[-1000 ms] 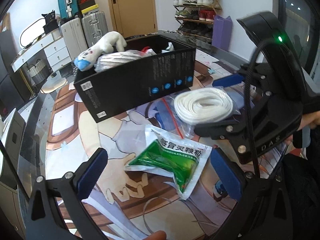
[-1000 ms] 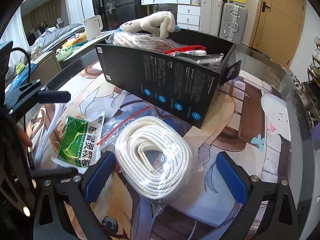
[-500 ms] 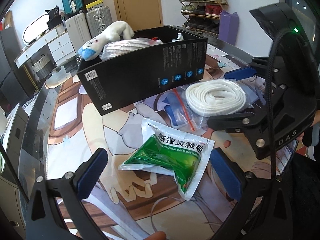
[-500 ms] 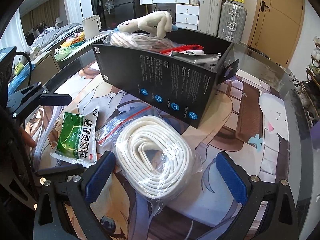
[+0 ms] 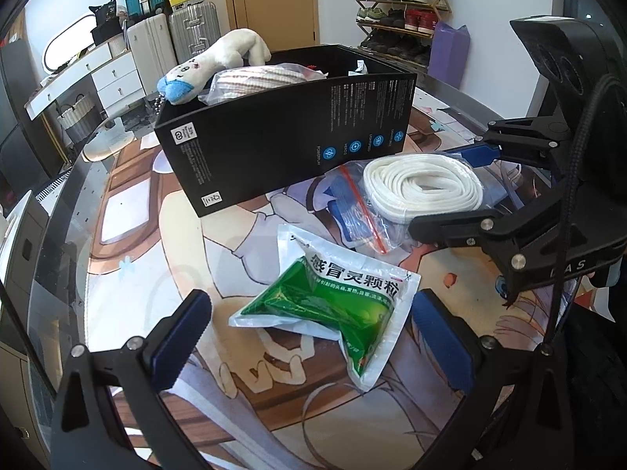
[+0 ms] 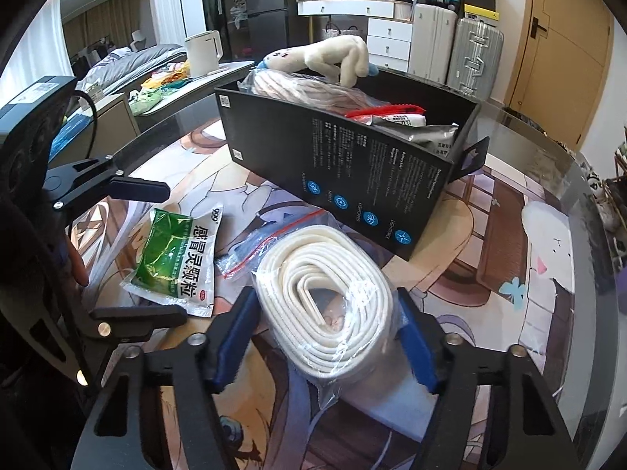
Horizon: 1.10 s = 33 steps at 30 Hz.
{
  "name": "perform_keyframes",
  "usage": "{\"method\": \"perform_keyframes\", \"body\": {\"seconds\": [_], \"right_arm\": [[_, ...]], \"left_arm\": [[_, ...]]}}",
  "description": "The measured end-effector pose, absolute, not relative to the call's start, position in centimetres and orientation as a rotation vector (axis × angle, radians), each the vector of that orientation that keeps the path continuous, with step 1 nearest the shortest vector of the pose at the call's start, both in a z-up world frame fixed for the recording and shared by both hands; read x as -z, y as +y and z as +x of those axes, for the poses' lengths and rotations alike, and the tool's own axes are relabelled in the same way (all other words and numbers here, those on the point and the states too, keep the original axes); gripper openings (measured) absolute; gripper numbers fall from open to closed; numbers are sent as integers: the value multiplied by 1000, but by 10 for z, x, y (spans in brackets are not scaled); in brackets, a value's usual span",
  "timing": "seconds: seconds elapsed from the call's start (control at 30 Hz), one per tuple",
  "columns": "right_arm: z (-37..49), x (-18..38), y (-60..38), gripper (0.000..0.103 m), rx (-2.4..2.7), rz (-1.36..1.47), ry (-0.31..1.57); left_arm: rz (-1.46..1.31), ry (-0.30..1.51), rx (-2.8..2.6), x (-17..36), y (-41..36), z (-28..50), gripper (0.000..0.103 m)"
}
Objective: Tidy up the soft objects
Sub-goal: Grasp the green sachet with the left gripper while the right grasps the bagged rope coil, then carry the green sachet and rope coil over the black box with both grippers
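Bagged white cord (image 6: 325, 309) sits clamped in the right gripper (image 6: 327, 337), whose jaws have just been closing on it. Next, I judge: lift it into the black box (image 6: 352, 172). Left gripper (image 5: 309, 337) jaws stand apart around the green sachet (image 5: 329, 301).

Bright daylight, both views sharp. Glare on glass table edge (image 6: 564, 180) far right. Strong fisheye bending with dark vignette corners. Soft shadows beneath black box (image 5: 282, 137).
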State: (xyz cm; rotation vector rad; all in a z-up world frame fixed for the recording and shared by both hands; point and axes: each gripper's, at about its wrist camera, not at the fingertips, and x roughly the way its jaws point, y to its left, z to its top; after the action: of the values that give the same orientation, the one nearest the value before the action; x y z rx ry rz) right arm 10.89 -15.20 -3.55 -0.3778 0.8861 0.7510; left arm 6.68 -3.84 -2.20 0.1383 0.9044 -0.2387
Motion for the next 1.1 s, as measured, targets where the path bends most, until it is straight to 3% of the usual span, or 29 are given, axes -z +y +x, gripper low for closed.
{"method": "perform_keyframes", "body": {"seconds": [0.2, 0.37, 0.83, 1.1], "right_arm": [[106, 34, -159, 54, -769, -385, 886], [105, 33, -161, 53, -773, -390, 886], [102, 33, -161, 51, -782, -397, 884], [100, 31, -161, 48, -789, -405, 884]], "left_arm": [[138, 907, 253, 22, -38, 66, 99], [134, 905, 275, 21, -38, 65, 92], [72, 871, 289, 12, -25, 63, 59], [72, 870, 291, 12, -26, 64, 59]]}}
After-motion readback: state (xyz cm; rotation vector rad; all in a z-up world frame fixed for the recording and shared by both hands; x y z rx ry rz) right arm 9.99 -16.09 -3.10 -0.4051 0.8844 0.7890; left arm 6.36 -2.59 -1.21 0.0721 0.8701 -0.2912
